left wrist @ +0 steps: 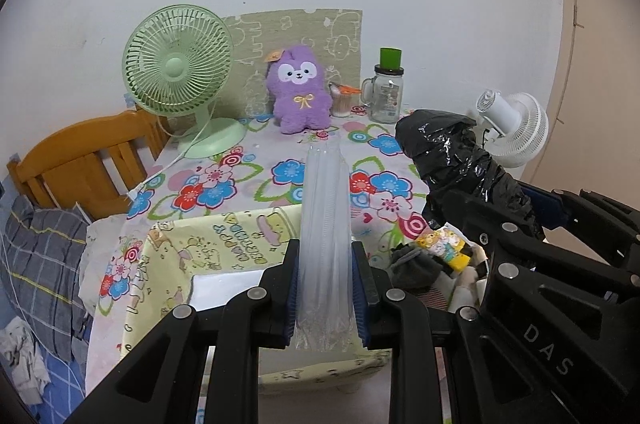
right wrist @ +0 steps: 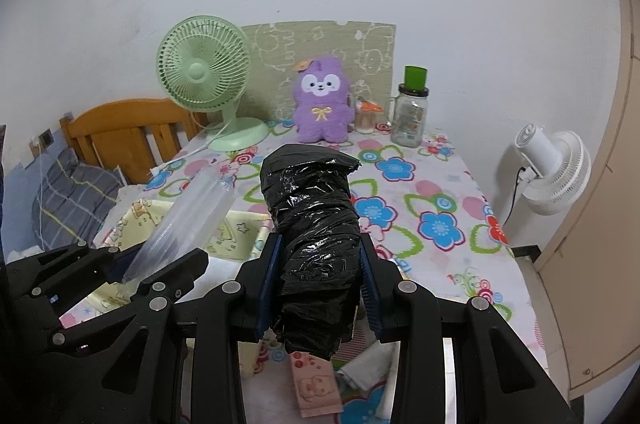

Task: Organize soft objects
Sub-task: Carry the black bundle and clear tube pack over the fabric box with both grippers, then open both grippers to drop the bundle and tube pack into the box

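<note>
Holding both loads above the near counter (right wrist: 448, 179) — my left gripper (left wrist: 325, 288) is clamped on a clear bag roll (left wrist: 325, 224), my right gripper (right wrist: 320, 284) on a black bag roll (right wrist: 314, 224); plush (left wrist: 301, 89) sits far.

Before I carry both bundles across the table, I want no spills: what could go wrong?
1. The clear bag pack juts far past the left gripper; it could sag or slip out.
2. The black bag roll hides what lies ahead of the right gripper, such as the glass jar.
</note>
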`<state>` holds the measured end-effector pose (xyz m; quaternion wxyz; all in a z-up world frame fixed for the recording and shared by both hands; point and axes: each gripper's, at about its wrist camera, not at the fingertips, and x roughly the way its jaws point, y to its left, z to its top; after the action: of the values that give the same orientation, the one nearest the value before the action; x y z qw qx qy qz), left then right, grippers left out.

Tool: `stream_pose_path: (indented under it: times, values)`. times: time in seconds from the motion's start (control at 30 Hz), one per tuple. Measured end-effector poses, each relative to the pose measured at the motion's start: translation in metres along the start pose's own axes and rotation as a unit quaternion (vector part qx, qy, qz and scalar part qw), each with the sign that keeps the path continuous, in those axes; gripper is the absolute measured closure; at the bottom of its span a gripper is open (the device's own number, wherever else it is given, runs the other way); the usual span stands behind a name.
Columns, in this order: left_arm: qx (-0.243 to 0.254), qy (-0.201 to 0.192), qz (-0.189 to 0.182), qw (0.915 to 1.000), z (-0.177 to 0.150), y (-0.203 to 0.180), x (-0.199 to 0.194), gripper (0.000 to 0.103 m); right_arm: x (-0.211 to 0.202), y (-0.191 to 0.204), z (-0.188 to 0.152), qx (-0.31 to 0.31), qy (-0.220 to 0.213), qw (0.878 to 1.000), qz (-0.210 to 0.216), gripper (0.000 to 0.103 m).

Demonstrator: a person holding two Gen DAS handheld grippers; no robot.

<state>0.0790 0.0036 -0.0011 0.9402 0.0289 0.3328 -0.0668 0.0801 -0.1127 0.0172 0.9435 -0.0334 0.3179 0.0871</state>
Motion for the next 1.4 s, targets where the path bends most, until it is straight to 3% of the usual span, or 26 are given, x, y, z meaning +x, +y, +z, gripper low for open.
stream_pose_path:
  times: [0.93, 1.23, 1.3, 1.33, 1.4]
  values:
    - [-0.025, 0.044, 0.027, 0.9983, -0.02, 0.065, 0.043, 0.077, 0.057, 0.073, 0.001, -0.036, 0.047, 0.997, 0.051, 0.063]
    - [-0.046, 0.074, 0.032, 0.9957, -0.027, 0.08, 0.061, 0.067, 0.077, 0.084, -0.001, -0.04, 0.06, 0.996, 0.06, 0.063]
    - [-0.045, 0.077, 0.035, 0.9954, -0.028, 0.08, 0.063, 0.059, 0.08, 0.086, -0.001, -0.04, 0.063, 0.995, 0.062, 0.06]
    - [-0.046, 0.079, 0.035, 0.9953, -0.027, 0.08, 0.063, 0.056, 0.082, 0.086, -0.001, -0.041, 0.065, 0.995, 0.062, 0.059]
    - [-0.047, 0.08, 0.036, 0.995, -0.028, 0.081, 0.064, 0.038, 0.085, 0.088, -0.002, -0.045, 0.067, 0.995, 0.058, 0.04]
